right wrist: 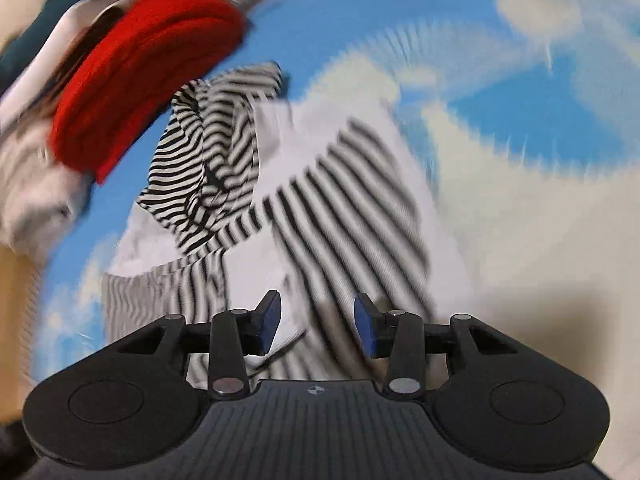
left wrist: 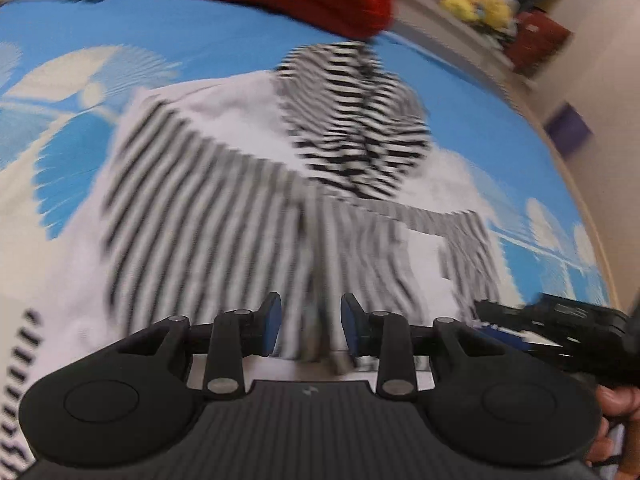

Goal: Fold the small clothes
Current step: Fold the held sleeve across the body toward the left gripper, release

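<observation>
Striped garment [left wrist: 208, 184] lies on the blue sheet [left wrist: 200, 40], half folded. Left gripper [left wrist: 310, 330] and right gripper [right wrist: 318, 330]: jaws apart, empty (frames blurred). We should pinch 2 near corners evenly, then fold flat.

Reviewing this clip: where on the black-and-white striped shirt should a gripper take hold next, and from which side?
Probably the striped shirt at its near hem, coming in low from the person's side. That edge lies flat on the blue sheet right ahead of both open grippers, left gripper and right gripper, while the far end is bunched up against the red cloth. Motion blur hides finer detail.
</observation>
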A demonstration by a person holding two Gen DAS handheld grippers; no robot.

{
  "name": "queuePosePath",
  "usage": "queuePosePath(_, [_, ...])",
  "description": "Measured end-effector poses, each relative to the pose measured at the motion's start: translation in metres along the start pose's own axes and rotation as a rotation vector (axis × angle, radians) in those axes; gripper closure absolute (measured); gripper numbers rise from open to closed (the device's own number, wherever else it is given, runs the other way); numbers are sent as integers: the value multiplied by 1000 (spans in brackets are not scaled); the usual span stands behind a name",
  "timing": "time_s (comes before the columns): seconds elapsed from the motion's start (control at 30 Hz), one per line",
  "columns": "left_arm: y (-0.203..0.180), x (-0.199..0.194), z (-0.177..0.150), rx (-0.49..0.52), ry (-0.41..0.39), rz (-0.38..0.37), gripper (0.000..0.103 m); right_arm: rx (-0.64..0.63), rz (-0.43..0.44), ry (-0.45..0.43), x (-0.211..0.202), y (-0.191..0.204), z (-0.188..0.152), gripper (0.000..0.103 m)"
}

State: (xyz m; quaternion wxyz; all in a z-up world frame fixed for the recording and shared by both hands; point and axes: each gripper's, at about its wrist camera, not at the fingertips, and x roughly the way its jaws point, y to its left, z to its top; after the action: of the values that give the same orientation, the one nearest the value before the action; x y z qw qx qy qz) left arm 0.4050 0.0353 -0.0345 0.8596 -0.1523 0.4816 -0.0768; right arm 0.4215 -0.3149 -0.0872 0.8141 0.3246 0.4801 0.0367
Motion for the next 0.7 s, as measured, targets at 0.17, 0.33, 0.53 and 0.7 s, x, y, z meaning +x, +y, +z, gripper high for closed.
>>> queuePosePath(0.17, [-26, 12, -8, 53, 2, -41, 67, 91, 18, 49, 18, -1, -15, 64])
queuePosePath(0.33, [-39, 12, -10, 111, -16, -73, 55, 91, 84, 3, 19, 4, -9, 101])
queuePosePath(0.53, [-52, 6, -13, 174, -68, -109, 48, -56, 484, -25, -11, 42, -10, 101])
queuePosePath(0.7, [-26, -1, -5, 46, -130, 183, 86, -147, 526, 30, -14, 62, -16, 97])
